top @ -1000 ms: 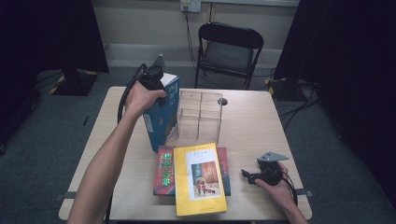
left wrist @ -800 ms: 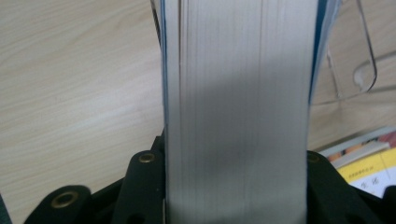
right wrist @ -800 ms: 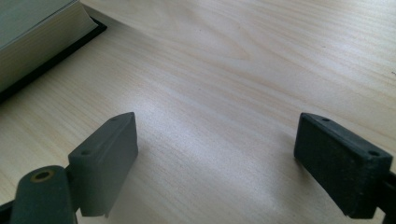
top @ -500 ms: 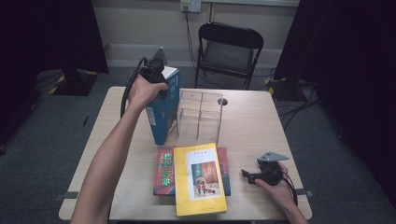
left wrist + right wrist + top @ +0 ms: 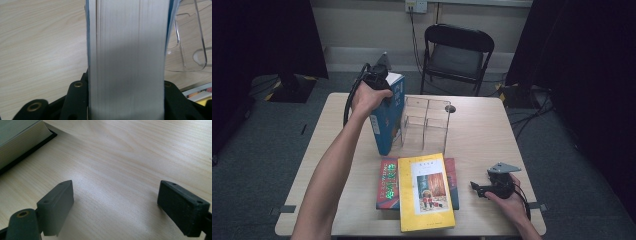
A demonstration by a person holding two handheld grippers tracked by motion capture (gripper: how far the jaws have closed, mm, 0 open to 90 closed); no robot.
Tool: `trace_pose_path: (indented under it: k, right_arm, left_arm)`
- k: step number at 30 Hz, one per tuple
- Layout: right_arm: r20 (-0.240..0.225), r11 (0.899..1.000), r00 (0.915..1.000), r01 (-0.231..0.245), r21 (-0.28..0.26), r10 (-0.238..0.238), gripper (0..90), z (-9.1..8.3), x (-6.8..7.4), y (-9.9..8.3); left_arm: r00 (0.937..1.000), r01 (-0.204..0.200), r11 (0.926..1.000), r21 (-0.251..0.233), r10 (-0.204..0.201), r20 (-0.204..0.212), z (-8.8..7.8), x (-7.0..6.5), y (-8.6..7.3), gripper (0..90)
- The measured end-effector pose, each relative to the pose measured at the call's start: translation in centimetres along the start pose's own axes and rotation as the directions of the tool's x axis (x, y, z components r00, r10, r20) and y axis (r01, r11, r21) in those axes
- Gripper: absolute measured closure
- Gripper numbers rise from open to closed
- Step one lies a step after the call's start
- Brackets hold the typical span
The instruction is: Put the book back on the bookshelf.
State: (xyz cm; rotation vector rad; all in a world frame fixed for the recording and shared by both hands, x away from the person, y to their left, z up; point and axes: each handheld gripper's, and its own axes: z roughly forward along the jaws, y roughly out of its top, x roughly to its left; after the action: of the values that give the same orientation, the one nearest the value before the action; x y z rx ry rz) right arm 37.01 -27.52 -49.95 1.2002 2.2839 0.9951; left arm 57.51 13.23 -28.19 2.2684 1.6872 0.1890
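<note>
Blue book [image 5: 386, 120], upright just left of the clear rack [image 5: 426, 122], clamped across its page block by the left gripper [image 5: 377, 80]. Thick, stiff, probably heavy; best held near the spine. Right gripper [image 5: 117, 202] rests wide open, near the stacked books [image 5: 422, 190].

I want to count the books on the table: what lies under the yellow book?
Under the yellow book lies a red-covered book, its edges showing at both sides on the table. Most of its cover is hidden, so anything further beneath cannot be seen.
</note>
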Motion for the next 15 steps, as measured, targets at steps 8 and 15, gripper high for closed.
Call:
trace_pose_path:
  k: [8,15]
  right_arm:
    - [-0.001,1.000,1.0000,0.002,-0.001,-0.002,13.7,0.0,0.0,0.0]
    - [0.000,1.000,1.0000,0.003,-0.001,-0.003,13.6,0.0,0.0,0.0]
  left_arm:
    - [1.0000,0.002,1.0000,-0.002,-0.002,-0.003,0.0,0.2,0.2,60.6]
    - [0.9999,0.013,0.9983,-0.057,-0.013,-0.001,-0.9,1.2,-0.4,57.7]
